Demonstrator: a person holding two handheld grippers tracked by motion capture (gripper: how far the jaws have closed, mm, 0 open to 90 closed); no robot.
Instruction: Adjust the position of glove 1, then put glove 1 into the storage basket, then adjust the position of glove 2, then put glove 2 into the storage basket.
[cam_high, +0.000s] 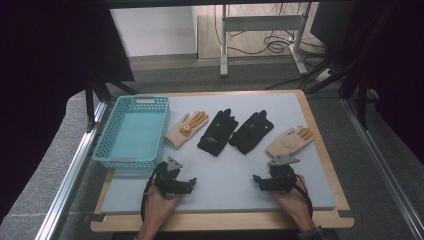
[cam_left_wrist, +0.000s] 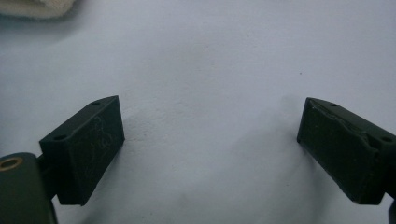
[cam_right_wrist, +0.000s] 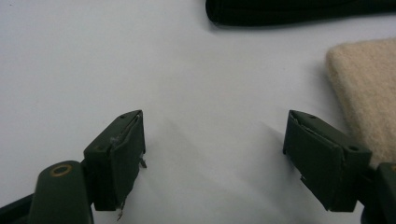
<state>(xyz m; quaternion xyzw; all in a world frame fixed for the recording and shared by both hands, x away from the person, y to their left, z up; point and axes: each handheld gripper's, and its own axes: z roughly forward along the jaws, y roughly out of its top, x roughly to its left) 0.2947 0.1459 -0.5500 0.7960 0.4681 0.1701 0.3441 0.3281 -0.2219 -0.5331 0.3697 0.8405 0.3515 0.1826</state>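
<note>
Grey matting covers the wooden table, and everything lies on it. At its left stands a turquoise basket, empty. To the basket's right four gloves lie in a row, well apart from both tools: a cream glove with orange fingers just beside the basket, then two black gloves, then a second cream glove at the right. Nearer the person, the left gripper rests low over bare mat below the basket's near corner, and the right gripper sits below the right-hand cream glove; their tips point toward each other. In the left gripper view the jaws stand wide apart with nothing but mat between them, and a cream glove's edge shows far up at the top left. In the right gripper view the jaws are likewise spread and bare mat lies between them; the cream glove's cuff lies just beyond the right-hand jaw, and a black glove lies farther ahead.
</note>
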